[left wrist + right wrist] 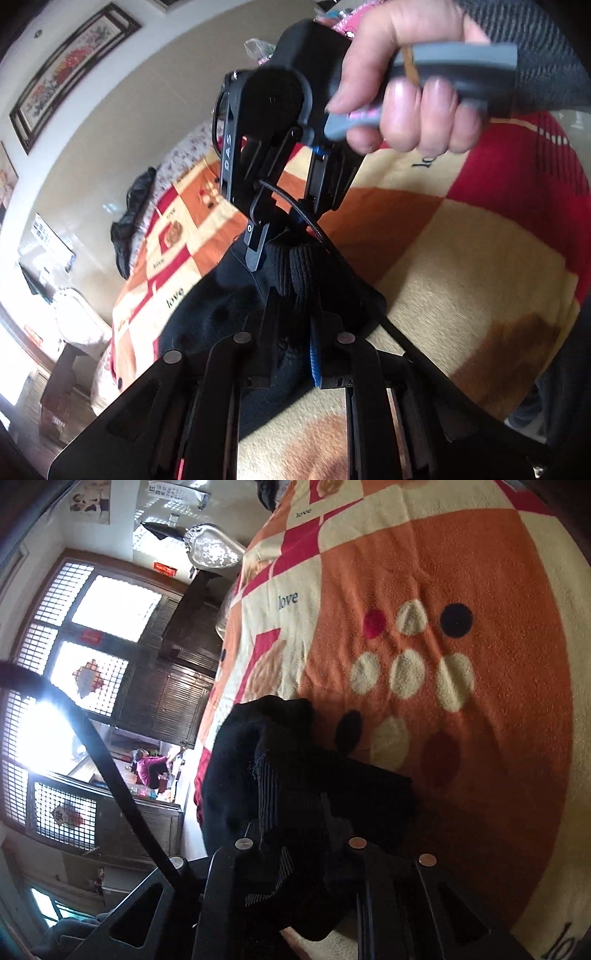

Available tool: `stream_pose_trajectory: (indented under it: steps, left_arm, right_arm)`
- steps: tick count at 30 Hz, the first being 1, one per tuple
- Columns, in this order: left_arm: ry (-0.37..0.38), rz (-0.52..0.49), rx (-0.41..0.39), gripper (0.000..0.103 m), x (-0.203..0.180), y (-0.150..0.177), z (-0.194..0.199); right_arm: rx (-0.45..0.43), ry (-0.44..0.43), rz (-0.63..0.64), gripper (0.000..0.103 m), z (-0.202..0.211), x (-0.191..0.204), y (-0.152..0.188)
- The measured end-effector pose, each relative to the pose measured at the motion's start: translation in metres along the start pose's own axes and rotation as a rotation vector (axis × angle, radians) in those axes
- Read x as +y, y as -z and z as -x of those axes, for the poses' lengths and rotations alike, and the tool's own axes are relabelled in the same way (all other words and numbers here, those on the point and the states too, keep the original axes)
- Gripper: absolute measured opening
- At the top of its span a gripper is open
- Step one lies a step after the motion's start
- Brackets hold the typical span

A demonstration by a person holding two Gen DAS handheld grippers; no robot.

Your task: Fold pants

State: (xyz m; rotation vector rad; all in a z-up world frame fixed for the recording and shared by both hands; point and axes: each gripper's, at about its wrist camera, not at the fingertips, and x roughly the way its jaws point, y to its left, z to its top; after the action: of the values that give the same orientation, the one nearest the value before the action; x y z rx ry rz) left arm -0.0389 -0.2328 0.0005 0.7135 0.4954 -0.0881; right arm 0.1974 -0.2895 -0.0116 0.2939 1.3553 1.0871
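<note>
Black pants (pixel 207 306) lie bunched on a patterned blanket (pixel 461 266) on a bed. A ribbed band of the pants (pixel 299 273) rises between both grippers. My left gripper (pixel 295 317), low in the left wrist view, is shut on that ribbed fabric. Just beyond it my right gripper (pixel 255 254), held by a hand (pixel 406 110), points down with its fingertips pinched on the pants' edge. In the right wrist view the pants (pixel 258 746) pile over the right gripper (pixel 295 834) and hide its fingertips.
The orange, cream and red blanket (pixel 461 572) spreads over the whole bed. Dark clothes (pixel 133 214) lie at the far bed edge by the wall. Dark wooden cabinets (pixel 177 686) and a bright lattice window (pixel 55 701) stand beyond the bed's side. A black cable (pixel 110 768) crosses the view.
</note>
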Motion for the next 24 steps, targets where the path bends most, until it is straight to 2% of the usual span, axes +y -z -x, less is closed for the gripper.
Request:
stream_pose_trajectory:
  steps: [2,4,7,11,13,16,18,20,21,23,24]
  left_arm:
    - [0.042,0.014,-0.004,0.024,-0.003,0.0,0.008]
    - [0.128,0.028,-0.026,0.031,-0.006,0.001,0.025]
    - [0.198,0.059,-0.065,0.031,-0.006,0.008,0.05]
    - [0.182,0.205,-0.083,0.031,0.029,0.021,0.062]
    - [0.149,0.328,-0.076,0.031,0.06,0.026,0.062]
    - [0.113,0.529,-0.035,0.031,0.11,0.043,0.057]
    - [0.104,0.651,0.007,0.031,0.139,0.057,0.048]
    - [0.175,0.795,0.04,0.031,0.165,0.07,0.035]
    - [0.245,0.864,0.051,0.031,0.174,0.074,0.027]
    - [0.406,0.959,0.064,0.031,0.185,0.075,0.009]
    - [0.491,0.997,0.065,0.031,0.186,0.074,0.001]
  right_arm:
    - [-0.024,-0.013,0.001,0.025,-0.003,-0.003,-0.002]
    - [-0.059,-0.025,0.0,0.027,0.003,-0.005,-0.003]
    - [-0.105,-0.05,-0.029,0.028,0.016,-0.013,-0.001]
    - [-0.221,0.018,-0.038,0.029,0.055,-0.012,0.007]
    - [-0.313,0.085,0.031,0.029,0.086,0.002,0.017]
    - [-0.422,0.185,0.267,0.03,0.123,0.045,0.045]
    - [-0.447,0.221,0.428,0.033,0.135,0.074,0.07]
    - [-0.459,0.185,0.543,0.037,0.14,0.094,0.095]
    - [-0.477,0.177,0.587,0.048,0.141,0.103,0.107]
    - [-0.512,0.171,0.649,0.06,0.128,0.114,0.124]
    - [-0.505,0.181,0.668,0.062,0.118,0.117,0.127]
